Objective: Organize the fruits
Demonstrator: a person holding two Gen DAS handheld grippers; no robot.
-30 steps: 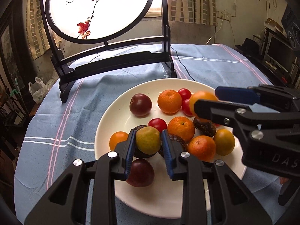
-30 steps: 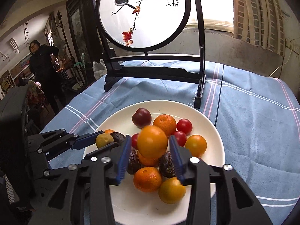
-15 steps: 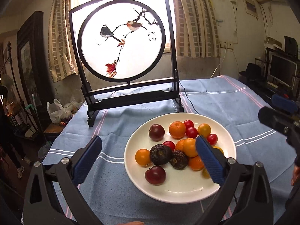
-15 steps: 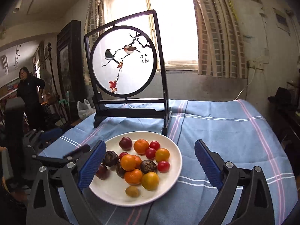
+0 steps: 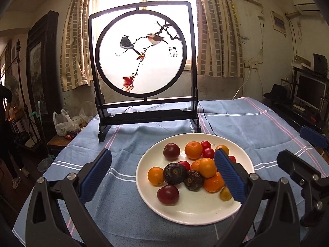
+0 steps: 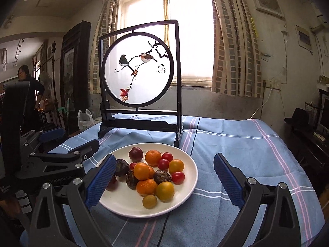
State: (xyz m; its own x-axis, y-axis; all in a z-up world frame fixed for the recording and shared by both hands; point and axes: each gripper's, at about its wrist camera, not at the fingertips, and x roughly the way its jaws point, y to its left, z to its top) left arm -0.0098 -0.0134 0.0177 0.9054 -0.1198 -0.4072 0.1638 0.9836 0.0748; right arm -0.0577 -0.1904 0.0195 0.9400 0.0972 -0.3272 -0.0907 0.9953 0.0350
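Both grippers have pulled back from the white plate (image 5: 232,216) since a second ago, when each pinched a fruit; now the left gripper (image 5: 162,177) and the right gripper (image 6: 163,182) hold their blue-padded fingers spread wide with nothing between them.

All the fruit sits on the plate, resting on the blue striped cloth (image 5: 242,121) that covers the desk. In the left view the plate lies mostly between the fingers, toward the right finger (image 5: 229,177), which covers part of the pile. Ahead of the fingertips are a dark plum (image 5: 171,151), a mandarin (image 5: 193,149) and cherry tomatoes (image 5: 208,153); nearer are two wrinkled dark fruits (image 5: 175,173), an orange (image 5: 155,176) and another plum (image 5: 168,194).

Only the right view shows the small greenish-yellow fruit (image 6: 149,201) and a yellow one (image 6: 165,190) whole, at the plate's near edge; there the left finger (image 6: 100,182) hides one plum and the plate's left rim. It also shows a bystander (image 6: 25,94) in the background. Beyond the plate stands a round painted screen (image 5: 143,51) with two birds. Each gripper appears only partly, cut off at the edge of the other's view.
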